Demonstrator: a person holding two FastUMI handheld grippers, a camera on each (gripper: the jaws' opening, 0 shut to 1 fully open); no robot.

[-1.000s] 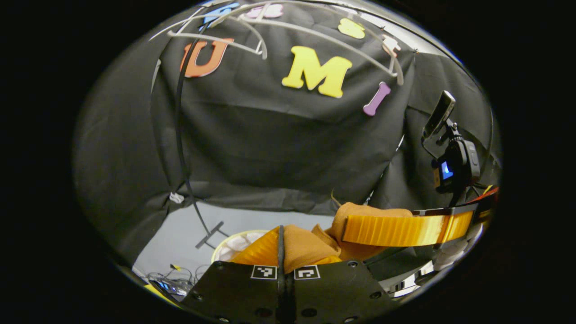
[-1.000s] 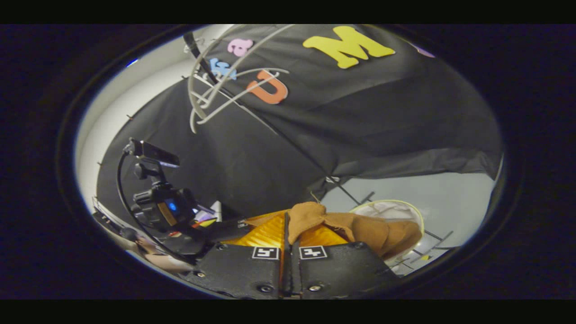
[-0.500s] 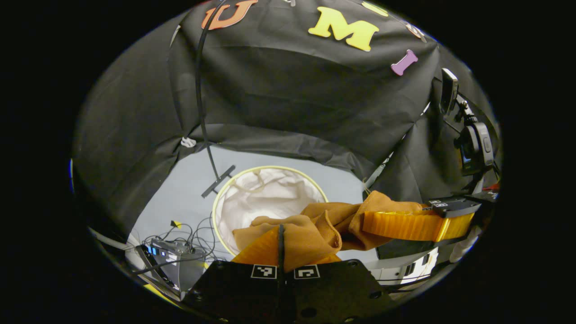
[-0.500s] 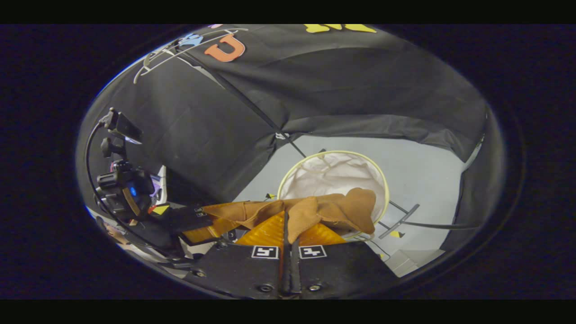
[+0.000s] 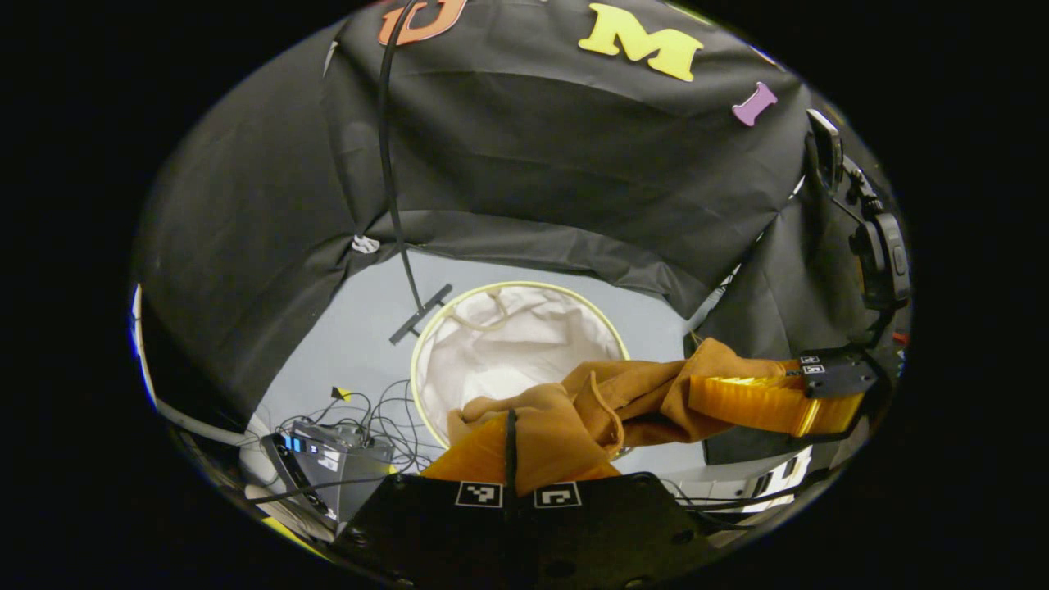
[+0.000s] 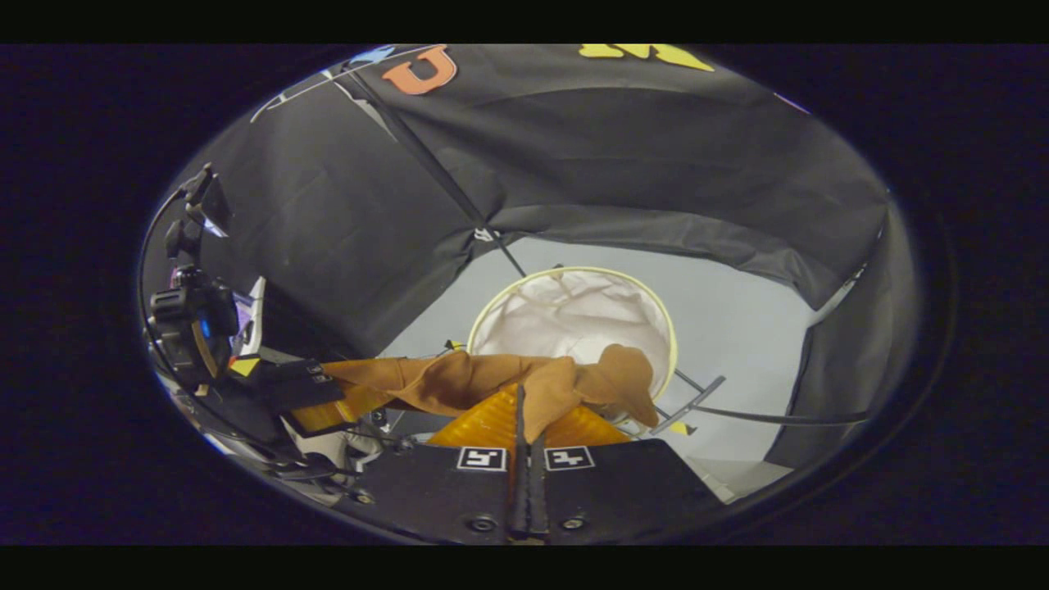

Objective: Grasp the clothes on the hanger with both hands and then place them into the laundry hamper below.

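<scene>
The right gripper [image 6: 524,418] at the bottom middle of the frame is pinching the brown clothes [image 6: 492,381]. The clothes are stretching to the left gripper [image 6: 328,401] at the lower left, which is holding the other end. Behind them, in the middle, the round white laundry hamper [image 6: 574,315] is sitting on the grey floor [image 6: 737,328].

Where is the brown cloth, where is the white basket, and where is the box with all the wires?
brown cloth [image 5: 639,393], left gripper view, on the bunched middle fold.
white basket [image 6: 574,315], right gripper view, on its pale inner lining.
box with wires [image 5: 328,459], left gripper view, on its grey top.
</scene>
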